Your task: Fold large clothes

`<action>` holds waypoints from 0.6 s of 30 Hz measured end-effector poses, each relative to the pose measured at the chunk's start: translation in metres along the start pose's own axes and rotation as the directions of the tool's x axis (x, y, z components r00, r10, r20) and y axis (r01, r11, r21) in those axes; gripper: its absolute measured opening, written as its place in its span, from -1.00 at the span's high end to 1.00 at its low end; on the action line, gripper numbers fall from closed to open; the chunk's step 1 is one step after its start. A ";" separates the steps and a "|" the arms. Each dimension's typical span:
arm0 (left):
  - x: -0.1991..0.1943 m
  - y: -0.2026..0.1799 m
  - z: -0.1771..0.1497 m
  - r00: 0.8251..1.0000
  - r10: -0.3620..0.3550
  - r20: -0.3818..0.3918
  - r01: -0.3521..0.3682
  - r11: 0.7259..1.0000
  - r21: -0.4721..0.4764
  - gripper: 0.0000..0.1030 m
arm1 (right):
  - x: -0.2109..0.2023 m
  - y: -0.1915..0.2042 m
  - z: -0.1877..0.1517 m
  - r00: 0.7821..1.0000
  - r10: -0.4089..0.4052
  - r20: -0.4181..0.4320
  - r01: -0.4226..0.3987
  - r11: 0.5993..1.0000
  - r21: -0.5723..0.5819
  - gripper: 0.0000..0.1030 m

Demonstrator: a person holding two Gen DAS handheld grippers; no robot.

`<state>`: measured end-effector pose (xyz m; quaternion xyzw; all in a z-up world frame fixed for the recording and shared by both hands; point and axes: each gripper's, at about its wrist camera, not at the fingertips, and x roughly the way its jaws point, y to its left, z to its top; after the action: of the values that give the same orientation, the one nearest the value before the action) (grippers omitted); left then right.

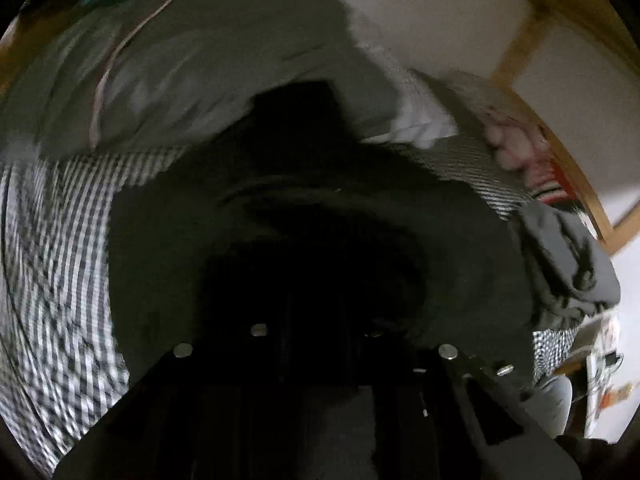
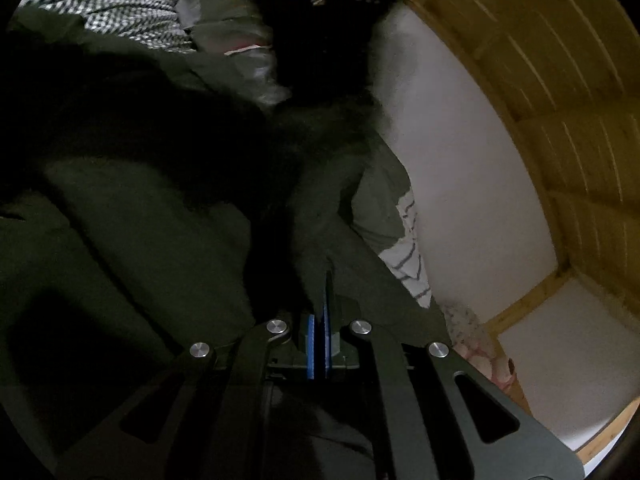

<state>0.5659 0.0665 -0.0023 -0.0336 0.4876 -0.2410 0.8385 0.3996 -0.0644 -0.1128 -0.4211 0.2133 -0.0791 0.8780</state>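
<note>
Bed: checked sheet (image 1: pixel 60 248) under heaped clothes, white wall behind.
Left view: left claw (image 1: pixel 316 264) pressed together, buried in the dark green garment (image 1: pixel 160 248).
Right view: right claw (image 2: pixel 322 320) pinching a fold of the garment (image 2: pixel 140 216), wooden slats (image 2: pixel 560 80) beside.

- Left wrist view: dark garment (image 1: pixel 320 248) lies over the checked bedcover (image 1: pixel 60 248), directly ahead of the left gripper (image 1: pixel 316 320).
- Padded jacket (image 1: pixel 180 80) lies beyond the garment.
- Crumpled clothes pile (image 1: pixel 568 264) lies to its right.
- Right wrist view: right gripper (image 2: pixel 326 300) pinches the garment's edge; wall (image 2: pixel 460 152) to its right.
</note>
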 end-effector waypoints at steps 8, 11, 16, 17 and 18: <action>-0.006 0.054 -0.048 0.999 -0.034 0.039 0.039 0.990 -0.135 0.79 | -0.028 0.023 0.002 0.997 0.022 0.074 -0.016 0.996 -0.087 0.94; -0.019 0.066 -0.060 0.997 0.037 0.065 -0.026 0.987 -0.159 0.71 | -0.024 0.035 0.004 0.997 0.037 0.073 -0.028 0.992 -0.122 0.94; -0.066 0.090 -0.072 0.966 0.161 0.203 -0.088 0.941 -0.326 -0.50 | -0.022 0.045 -0.002 0.996 0.076 0.044 -0.066 0.981 -0.180 0.87; -0.076 0.092 -0.071 0.958 0.158 0.238 -0.068 0.935 -0.347 -0.69 | -0.024 0.046 -0.003 0.996 0.077 0.044 -0.068 0.981 -0.183 0.87; -0.085 0.088 -0.067 0.948 0.153 0.280 -0.043 0.931 -0.362 -0.82 | -0.023 0.047 -0.002 0.995 0.085 0.044 -0.075 0.980 -0.185 0.87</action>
<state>0.5083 0.1934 0.0050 -0.1946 0.3891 -0.0994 0.8949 0.3759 -0.0285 -0.1424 -0.4931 0.2137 -0.0129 0.8432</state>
